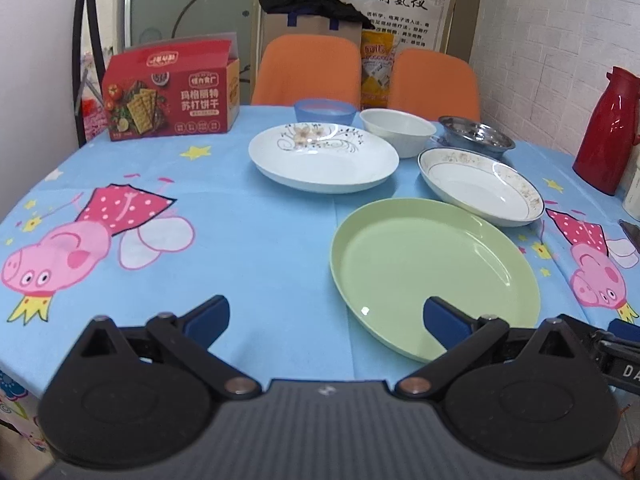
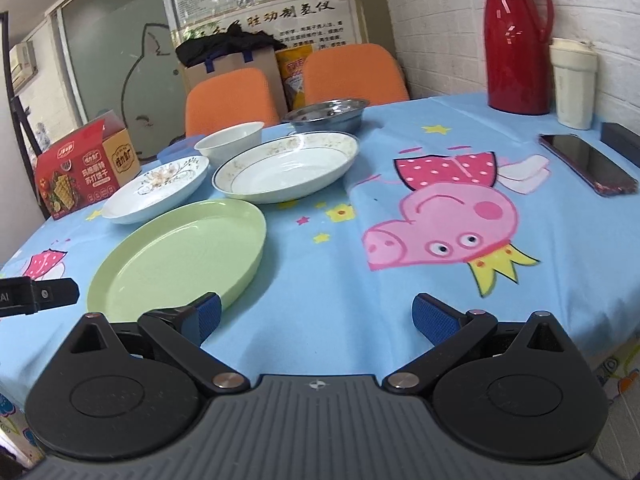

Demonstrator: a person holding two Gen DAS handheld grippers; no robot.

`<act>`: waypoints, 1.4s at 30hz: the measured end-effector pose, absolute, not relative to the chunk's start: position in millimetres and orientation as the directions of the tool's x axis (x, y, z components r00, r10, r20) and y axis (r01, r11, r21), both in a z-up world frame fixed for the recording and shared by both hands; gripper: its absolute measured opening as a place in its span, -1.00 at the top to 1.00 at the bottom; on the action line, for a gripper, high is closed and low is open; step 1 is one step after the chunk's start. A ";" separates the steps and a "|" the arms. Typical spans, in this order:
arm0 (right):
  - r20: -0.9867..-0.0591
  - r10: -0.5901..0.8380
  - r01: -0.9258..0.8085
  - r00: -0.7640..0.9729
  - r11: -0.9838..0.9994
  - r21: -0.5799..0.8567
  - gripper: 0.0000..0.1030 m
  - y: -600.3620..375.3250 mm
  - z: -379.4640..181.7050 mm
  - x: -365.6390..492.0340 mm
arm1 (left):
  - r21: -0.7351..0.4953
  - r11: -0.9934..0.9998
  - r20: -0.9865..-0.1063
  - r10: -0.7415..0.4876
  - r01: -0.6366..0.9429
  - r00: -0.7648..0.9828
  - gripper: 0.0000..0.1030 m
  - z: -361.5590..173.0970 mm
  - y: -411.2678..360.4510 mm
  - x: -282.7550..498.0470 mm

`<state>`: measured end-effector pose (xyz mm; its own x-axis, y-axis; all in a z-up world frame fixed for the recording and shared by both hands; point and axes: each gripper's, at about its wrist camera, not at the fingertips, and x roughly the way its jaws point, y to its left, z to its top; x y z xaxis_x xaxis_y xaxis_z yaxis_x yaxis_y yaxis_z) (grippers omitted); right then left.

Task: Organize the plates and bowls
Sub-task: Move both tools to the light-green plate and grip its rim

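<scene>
A green plate (image 1: 432,272) lies near the table's front edge; it also shows in the right wrist view (image 2: 180,256). Behind it lie a white gold-rimmed plate (image 1: 480,186) (image 2: 288,166) and a white flower-patterned plate (image 1: 324,158) (image 2: 158,188). Further back stand a white bowl (image 1: 398,128) (image 2: 230,144), a steel bowl (image 1: 476,136) (image 2: 326,114) and a blue bowl (image 1: 324,110). My left gripper (image 1: 326,318) is open and empty, its right finger over the green plate's near rim. My right gripper (image 2: 316,318) is open and empty, just right of the green plate.
A red cracker box (image 1: 170,94) stands at the back left. A red thermos (image 2: 516,40), a white cup (image 2: 574,84) and a phone (image 2: 586,164) are at the right. Two orange chairs (image 1: 306,70) stand behind the blue cartoon tablecloth (image 1: 240,240).
</scene>
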<state>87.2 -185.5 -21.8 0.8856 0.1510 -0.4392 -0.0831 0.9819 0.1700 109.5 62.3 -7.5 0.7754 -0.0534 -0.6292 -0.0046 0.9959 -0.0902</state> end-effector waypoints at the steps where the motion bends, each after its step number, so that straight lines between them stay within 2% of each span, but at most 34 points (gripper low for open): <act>1: -0.449 0.162 -0.103 0.879 0.983 0.153 -1.00 -180.3 -20.1 96.3 | -0.102 0.995 -0.644 -0.068 0.003 0.762 -0.99 -9.2 62.6 116.9; 10: -0.522 0.222 -0.213 0.824 0.974 0.078 -1.00 -148.9 -19.0 142.5 | -0.098 0.992 -0.704 -0.122 0.074 0.700 -0.96 -14.2 61.9 169.6; 14: -0.531 0.230 -0.242 0.815 0.969 0.049 -1.00 -137.8 -19.5 148.9 | -0.135 0.985 -0.722 -0.175 0.112 0.669 -0.82 -19.3 65.5 177.6; 16: -0.532 0.209 -0.255 0.821 0.967 -0.014 -1.00 -130.9 -22.3 148.1 | -0.147 0.980 -0.726 -0.197 0.131 0.659 -0.64 -20.4 66.7 180.1; 20: -0.506 0.228 -0.271 0.832 0.962 -0.012 -1.00 -133.2 -24.6 147.7 | -0.146 0.978 -0.731 -0.209 0.149 0.649 -0.52 -21.3 66.5 185.9; 24: -0.531 0.224 -0.265 0.817 0.964 -0.001 -1.00 -130.0 -18.8 154.6 | -0.138 0.977 -0.737 -0.211 0.164 0.642 -0.51 -21.3 63.5 191.7; 31: -0.509 0.248 -0.291 0.824 0.957 -0.006 -1.00 -127.9 -18.5 167.5 | -0.066 0.982 -0.736 -0.167 0.177 0.656 -0.48 -24.2 53.6 199.1; 36: -0.488 0.267 -0.307 0.831 0.952 -0.003 -1.00 -123.5 -17.9 160.4 | -0.061 0.976 -0.716 -0.187 0.207 0.672 -0.10 -22.7 44.9 195.8; 42: -0.470 0.232 -0.262 0.851 0.965 0.002 -1.00 -115.7 -19.6 151.2 | -0.071 0.986 -0.719 -0.157 0.153 0.677 0.00 -21.1 47.4 188.1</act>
<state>151.2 -115.7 -19.6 0.8514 0.2322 -0.4703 -0.2622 0.9650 0.0017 188.1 47.4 -21.1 0.6772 -0.1574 -0.7187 0.1534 0.9856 -0.0713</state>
